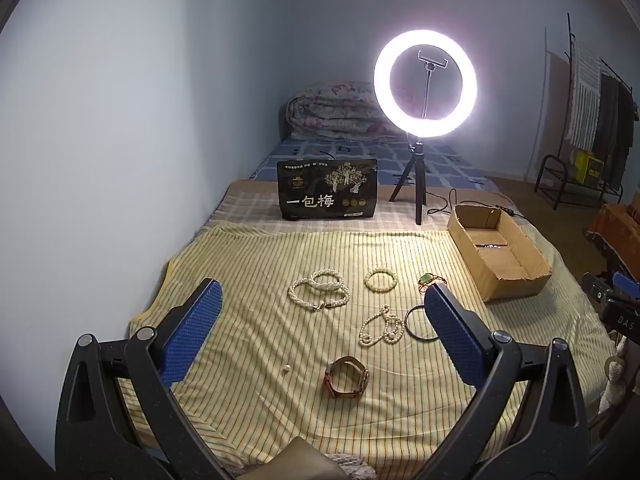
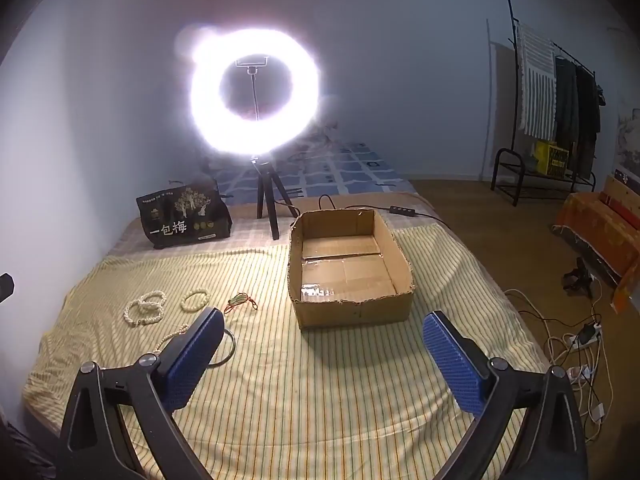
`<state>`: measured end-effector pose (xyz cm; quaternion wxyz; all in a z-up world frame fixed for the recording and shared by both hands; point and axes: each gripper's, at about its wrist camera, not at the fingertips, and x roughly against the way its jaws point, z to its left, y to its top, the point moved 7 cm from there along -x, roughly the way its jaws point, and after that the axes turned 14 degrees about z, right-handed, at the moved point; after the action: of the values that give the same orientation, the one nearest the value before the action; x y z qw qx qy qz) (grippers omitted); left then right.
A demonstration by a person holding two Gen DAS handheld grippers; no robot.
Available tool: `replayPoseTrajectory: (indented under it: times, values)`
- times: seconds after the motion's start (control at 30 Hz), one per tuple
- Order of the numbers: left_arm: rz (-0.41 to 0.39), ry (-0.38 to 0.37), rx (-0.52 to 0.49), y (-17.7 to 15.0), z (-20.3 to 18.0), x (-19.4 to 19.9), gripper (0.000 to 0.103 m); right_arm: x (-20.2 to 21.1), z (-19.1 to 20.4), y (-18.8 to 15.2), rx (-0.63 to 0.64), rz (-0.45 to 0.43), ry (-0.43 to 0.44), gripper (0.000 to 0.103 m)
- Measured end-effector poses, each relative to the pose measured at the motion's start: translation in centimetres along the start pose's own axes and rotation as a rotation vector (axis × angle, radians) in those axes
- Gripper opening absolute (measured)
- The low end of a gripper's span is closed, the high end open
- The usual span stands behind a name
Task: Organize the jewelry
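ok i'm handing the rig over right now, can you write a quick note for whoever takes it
Left gripper: jaws wide open, empty, above the jewelry.
Right gripper: jaws wide open, empty, in front of the cardboard box.
On the striped cloth: twisted pearl necklace, bead bracelet, green pendant on red cord, thin pearl strand, dark bangle, leather-strap watch, one loose pearl.
Done: nothing yet; the box holds no jewelry as far as can be seen.
Left: move every piece into the box, loose pearl included.
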<state>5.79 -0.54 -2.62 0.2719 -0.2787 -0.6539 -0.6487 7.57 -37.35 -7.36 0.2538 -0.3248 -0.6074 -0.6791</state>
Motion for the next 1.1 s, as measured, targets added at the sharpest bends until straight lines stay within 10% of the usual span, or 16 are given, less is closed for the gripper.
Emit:
replayPoseTrajectory:
  times: [1.1]
  values:
    - [-0.006, -0.001, 0.003, 0.01, -0.21, 0.19, 0.103, -0.1, 0.42, 0.18, -0.001, 0.013, 0.015, 0.101]
